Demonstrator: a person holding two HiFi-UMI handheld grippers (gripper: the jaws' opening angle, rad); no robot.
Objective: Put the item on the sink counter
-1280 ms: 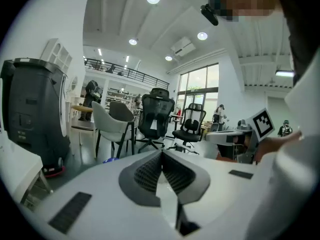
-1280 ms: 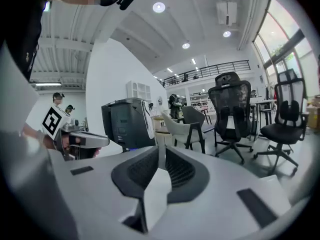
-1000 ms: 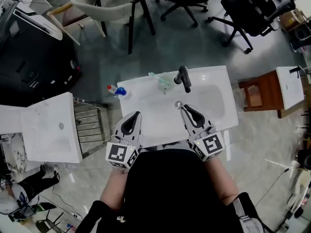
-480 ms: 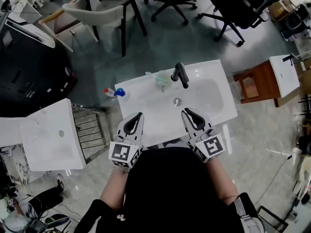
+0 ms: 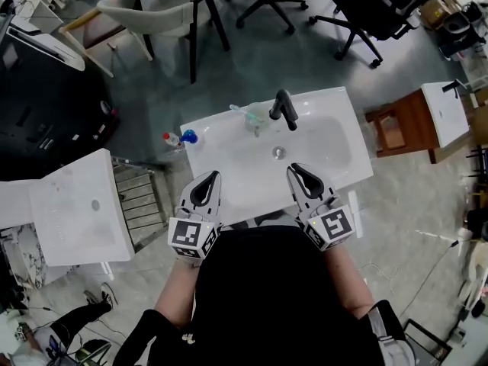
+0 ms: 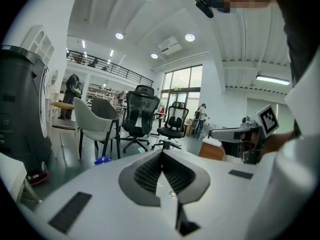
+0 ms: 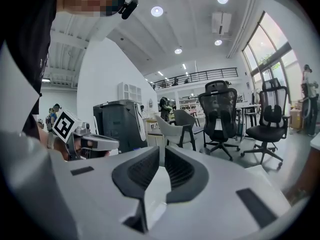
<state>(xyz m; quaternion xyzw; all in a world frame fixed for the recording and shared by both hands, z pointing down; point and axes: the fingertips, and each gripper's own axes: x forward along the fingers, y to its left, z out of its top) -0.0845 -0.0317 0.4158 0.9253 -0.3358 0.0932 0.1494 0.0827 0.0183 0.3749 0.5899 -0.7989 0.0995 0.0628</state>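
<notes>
Hovering over the front edge of the counter (image 5: 236,175), gripped nothing, with left gripper (image 5: 213,176) closed, right gripper (image 5: 293,169) barely parted, cup (image 5: 252,122) at the back edge, bottle (image 5: 180,137) just off the back-left corner; fitted fetching ahead or placing done alike.

Sink counter (image 5: 335,166): white, frame centre.
On its back edge: black faucet (image 5: 283,110), clear cup (image 5: 252,122).
Floor (image 5: 252,59): grey; blue-capped bottle (image 5: 180,137) left of counter.
</notes>
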